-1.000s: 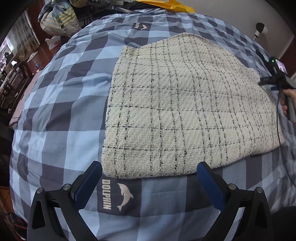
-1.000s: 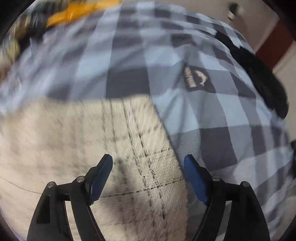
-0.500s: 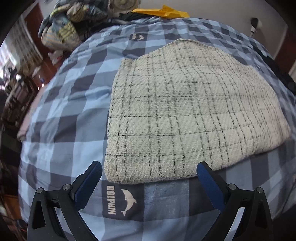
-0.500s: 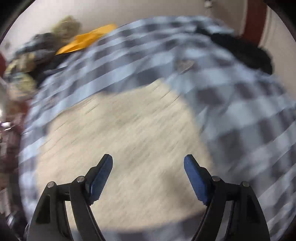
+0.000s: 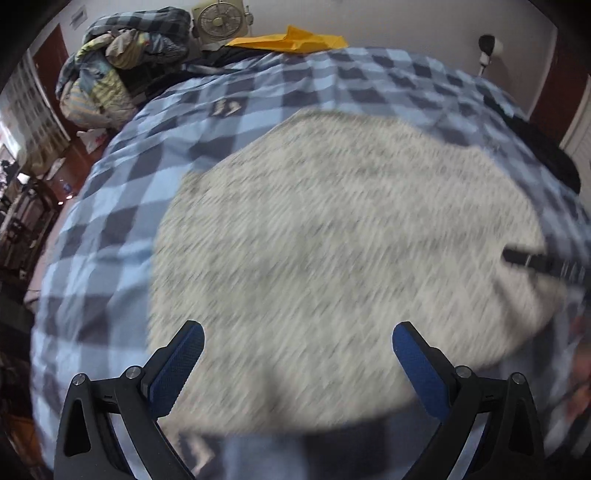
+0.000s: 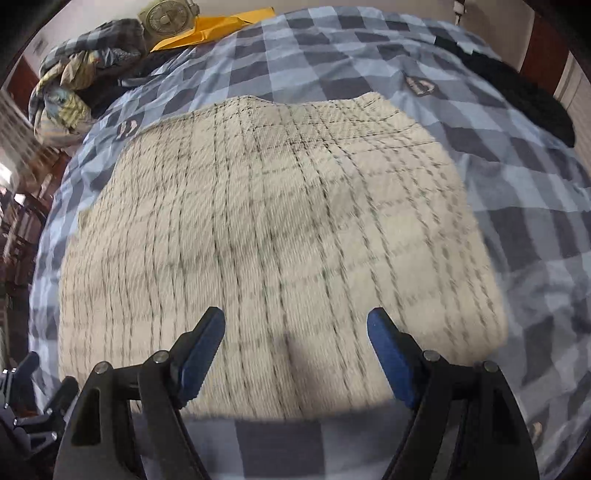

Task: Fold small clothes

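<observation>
A cream garment with thin black checks (image 5: 332, 251) lies flat on the blue checked bed cover (image 5: 110, 206); it also shows in the right wrist view (image 6: 280, 240). My left gripper (image 5: 297, 354) is open and empty, hovering over the garment's near edge. My right gripper (image 6: 295, 336) is open and empty, also above the near edge. The left wrist view is motion-blurred. The right gripper's tip (image 5: 535, 260) shows at the garment's right side, and part of the left gripper (image 6: 22, 402) shows at the lower left.
A pile of clothes (image 6: 74, 74) sits at the far left of the bed, with a fan (image 5: 219, 18) and a yellow envelope (image 5: 295, 38) behind. A black cloth (image 6: 517, 96) lies at the far right. A dark wooden floor and furniture are to the left.
Both grippers have swung round and moved over the garment's near edge. The right wrist view now faces the whole garment. Both stay open.
</observation>
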`<control>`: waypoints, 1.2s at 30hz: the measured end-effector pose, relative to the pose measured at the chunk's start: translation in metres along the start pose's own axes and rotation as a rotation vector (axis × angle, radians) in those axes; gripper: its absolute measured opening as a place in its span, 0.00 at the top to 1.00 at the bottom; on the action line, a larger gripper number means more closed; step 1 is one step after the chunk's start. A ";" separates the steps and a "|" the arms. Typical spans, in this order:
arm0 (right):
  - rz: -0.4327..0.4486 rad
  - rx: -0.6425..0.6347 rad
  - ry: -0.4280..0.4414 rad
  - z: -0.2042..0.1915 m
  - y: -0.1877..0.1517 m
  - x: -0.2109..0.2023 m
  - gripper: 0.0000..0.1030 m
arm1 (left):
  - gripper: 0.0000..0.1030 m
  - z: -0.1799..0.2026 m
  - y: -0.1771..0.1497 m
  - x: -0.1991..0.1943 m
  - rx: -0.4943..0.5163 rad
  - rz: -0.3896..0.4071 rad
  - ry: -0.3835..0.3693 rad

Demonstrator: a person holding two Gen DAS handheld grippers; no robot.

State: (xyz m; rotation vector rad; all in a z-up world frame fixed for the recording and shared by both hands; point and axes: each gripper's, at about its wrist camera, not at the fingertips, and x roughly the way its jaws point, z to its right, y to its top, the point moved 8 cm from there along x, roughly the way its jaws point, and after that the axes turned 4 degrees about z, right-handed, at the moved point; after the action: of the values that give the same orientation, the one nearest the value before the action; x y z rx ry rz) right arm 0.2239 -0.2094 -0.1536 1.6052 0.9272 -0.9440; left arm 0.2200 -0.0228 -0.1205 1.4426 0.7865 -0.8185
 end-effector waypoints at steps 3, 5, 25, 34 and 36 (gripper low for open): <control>0.016 0.067 -0.041 0.014 -0.003 0.003 0.26 | 0.00 0.029 0.028 0.021 -0.015 -0.007 -0.060; -0.011 0.097 -0.061 0.026 -0.003 0.011 0.26 | 0.00 0.052 0.042 0.040 -0.032 -0.026 -0.124; -0.020 -0.045 -0.262 0.023 -0.012 0.017 0.24 | 0.00 -0.160 0.021 0.107 -0.302 -0.124 0.110; 0.231 -0.185 -0.113 -0.054 0.056 -0.038 0.24 | 0.00 -0.140 0.076 0.075 -0.369 -0.015 -0.012; 0.181 -0.250 -0.046 -0.082 0.075 -0.014 0.24 | 0.00 -0.111 0.095 0.086 -0.335 -0.013 -0.065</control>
State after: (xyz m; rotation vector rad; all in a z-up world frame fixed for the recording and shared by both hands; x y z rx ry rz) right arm 0.2972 -0.1458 -0.0982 1.4222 0.8186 -0.7073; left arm 0.3492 0.0845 -0.1437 1.1095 0.8395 -0.7019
